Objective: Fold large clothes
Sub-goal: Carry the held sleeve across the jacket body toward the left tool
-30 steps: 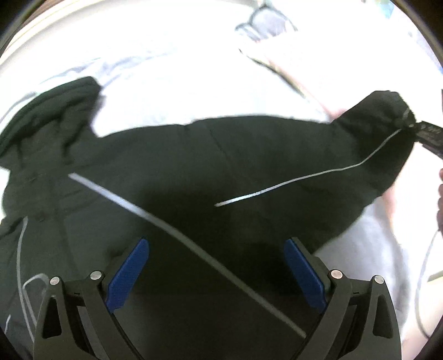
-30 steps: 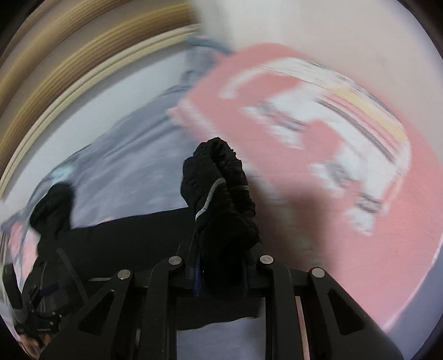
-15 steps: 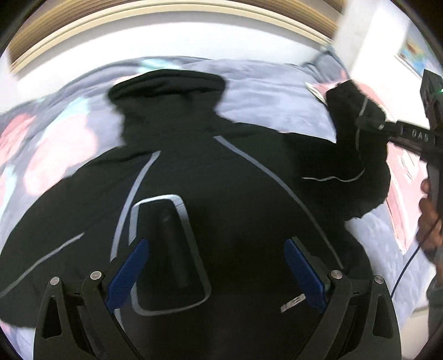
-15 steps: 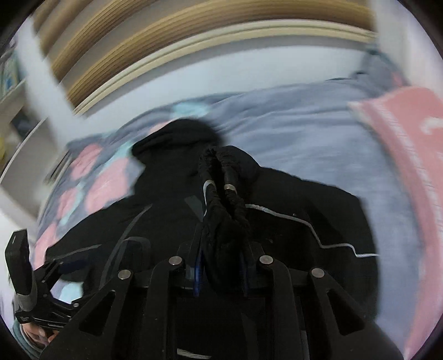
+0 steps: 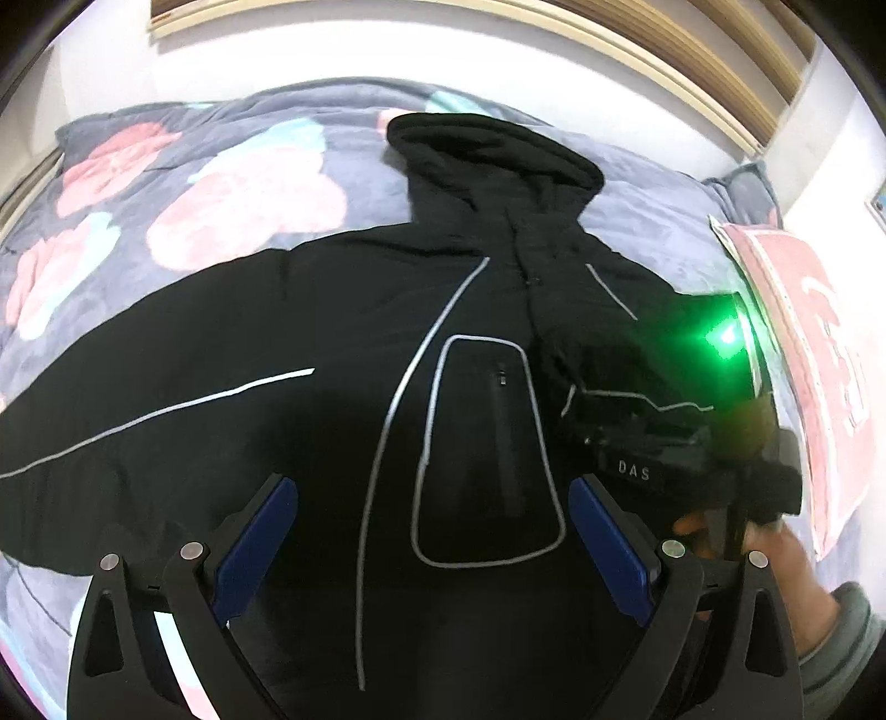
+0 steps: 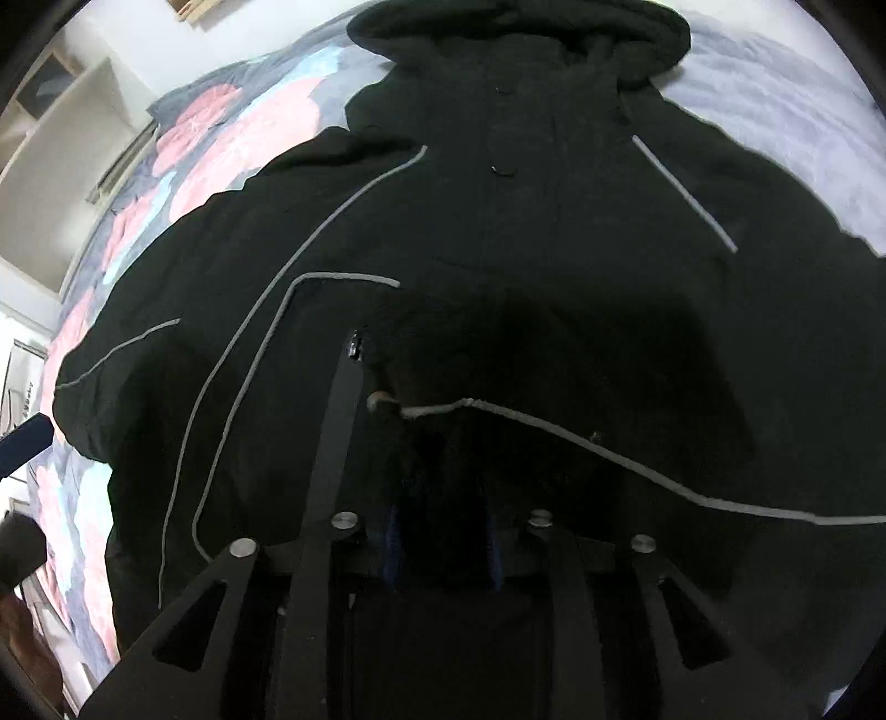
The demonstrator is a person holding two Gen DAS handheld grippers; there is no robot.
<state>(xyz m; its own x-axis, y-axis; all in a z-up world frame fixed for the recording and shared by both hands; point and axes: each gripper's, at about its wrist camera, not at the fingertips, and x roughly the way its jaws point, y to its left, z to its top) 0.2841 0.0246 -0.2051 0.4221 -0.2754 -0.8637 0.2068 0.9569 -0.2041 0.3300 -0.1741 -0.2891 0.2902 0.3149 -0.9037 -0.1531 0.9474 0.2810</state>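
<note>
A large black hooded jacket point(image 5: 343, 343) with grey piping lies face up on a bed, hood point(image 5: 487, 149) at the far end; it fills the right wrist view point(image 6: 498, 221). My left gripper point(image 5: 432, 537) is open and empty, hovering over the chest pocket point(image 5: 487, 443). My right gripper point(image 6: 443, 531) is shut on the jacket's right sleeve cuff point(image 6: 421, 387), held over the chest. In the left wrist view the right gripper point(image 5: 664, 459) shows at right with a green light, sleeve folded inward.
The bed has a grey quilt with pink flowers point(image 5: 221, 199). A pink and white cloth point(image 5: 819, 360) lies at the right edge. A white wall and wooden headboard strip point(image 5: 664, 44) stand behind. White shelves point(image 6: 66, 138) stand left.
My right gripper has carried the sleeve cuff from out at the right side in over the jacket's chest. My left gripper has swung to face the hood and stays open.
</note>
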